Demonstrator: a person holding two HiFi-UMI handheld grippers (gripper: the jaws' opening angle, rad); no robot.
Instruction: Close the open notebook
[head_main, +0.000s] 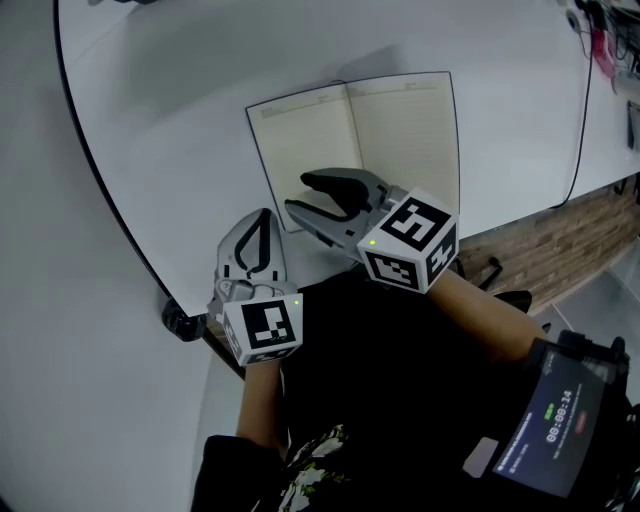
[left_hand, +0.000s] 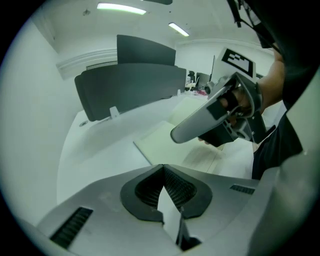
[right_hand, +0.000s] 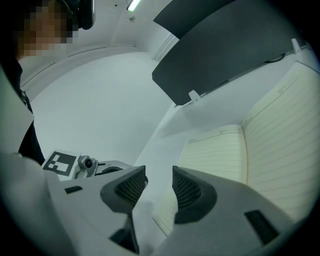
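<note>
So the notebook (head_main: 390, 130) is lying wide open, both lined pages facing up, flat on the white surface (head_main: 200, 120). It's right in front of the right tool (head_main: 297, 194), whose tips reach over the near edge of the left-hand page. From the head view I can't tell if the tool is actually touching the paper or just above it.

The right tool's jaws are a narrow bit apart with nothing pinched between them. In the right gripper view the gap only shows bare surface and the near corner of that left page, with the spine running up just to the right of the jaws.

The left tool (head_main: 262, 218) sits behind and to the left of the right one, near the surface's curved edge and off the notebook. Its jaws are closed tip to tip and there's nothing in them. In the left gripper view the pads meet in a point, and the right tool shows ahead and to the right, above the pages.

Past the notebook, straight ahead of the right tool, a dark panel (right_hand: 225, 45) stands along the far side of the surface.
</note>
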